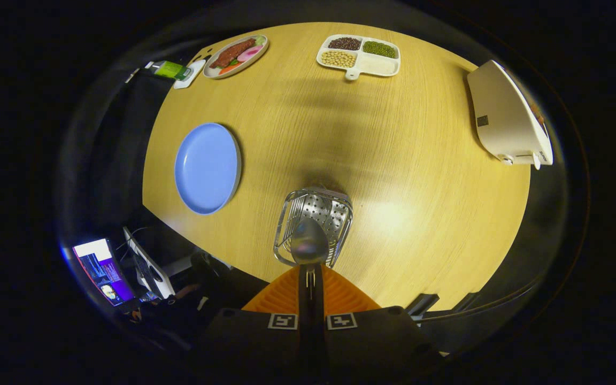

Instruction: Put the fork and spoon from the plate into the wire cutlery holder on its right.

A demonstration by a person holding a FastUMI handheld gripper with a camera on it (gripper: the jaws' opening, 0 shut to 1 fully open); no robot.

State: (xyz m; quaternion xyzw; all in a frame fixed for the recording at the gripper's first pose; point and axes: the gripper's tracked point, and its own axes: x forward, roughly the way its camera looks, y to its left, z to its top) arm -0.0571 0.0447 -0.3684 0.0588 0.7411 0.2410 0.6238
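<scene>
I look straight down on a wooden table [393, 160]. My gripper [310, 274] is shut on the handle of a metal spoon [309, 245]. The spoon's bowl points away from the fingers and hangs over the open top of the wire cutlery holder [335, 211], which stands just ahead of them. The holder has a perforated floor and wire walls. Thin metal bars show along its left inner wall; I cannot tell whether they are fork tines or wires. To the holder's left lies the round blue plate [207, 167], with nothing on it.
At the table's far side stand a white divided tray of beans [359, 55], an oval plate of food [236, 56] and a green bottle [171, 69]. A white appliance [508, 125] sits at the right edge. A lit screen [102, 270] stands off the table, left of the fingers.
</scene>
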